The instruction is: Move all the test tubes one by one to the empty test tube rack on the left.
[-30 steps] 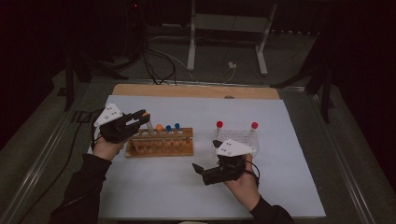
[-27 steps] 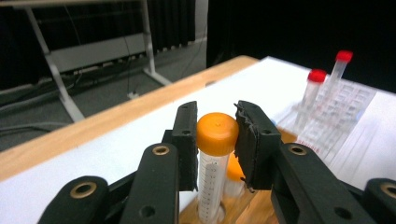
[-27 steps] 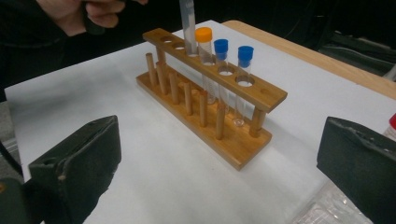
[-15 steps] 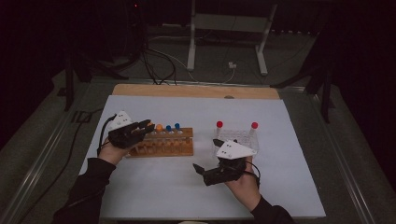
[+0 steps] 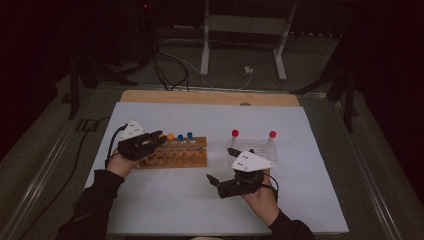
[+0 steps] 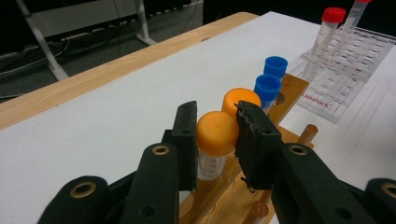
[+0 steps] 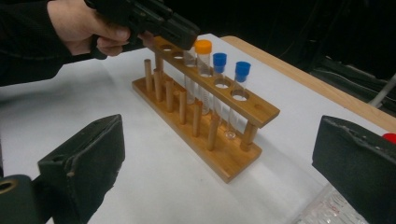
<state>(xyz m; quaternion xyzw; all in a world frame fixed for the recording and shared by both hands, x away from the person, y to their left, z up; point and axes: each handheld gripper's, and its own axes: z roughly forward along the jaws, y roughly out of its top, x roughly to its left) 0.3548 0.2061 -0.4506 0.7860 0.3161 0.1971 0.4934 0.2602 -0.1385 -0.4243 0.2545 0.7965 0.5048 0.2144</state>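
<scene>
My left gripper [image 6: 215,140] is shut on the cap of an orange-capped tube [image 6: 217,133]. The tube stands upright, and its lower part passes through a hole in the wooden rack [image 5: 175,160]. In the right gripper view the clear tube [image 7: 189,77] hangs below the left gripper [image 7: 159,21] and goes through the rack's top board. Behind it in the rack stand another orange-capped tube [image 6: 240,100] and two blue-capped tubes [image 6: 267,86]. My right gripper [image 5: 221,166] rests open near the table's front, with nothing between its jaws, to the right of the rack.
A clear plastic rack [image 5: 260,147] with two red-capped tubes [image 5: 235,133] stands to the right of the wooden rack, just behind my right hand. White sheet [image 5: 300,125] covers the table; a wooden strip [image 5: 210,97] runs along its far edge.
My left gripper has come down and a little to the right with the orange-capped tube, onto the rack's left end. The right gripper has not moved.
</scene>
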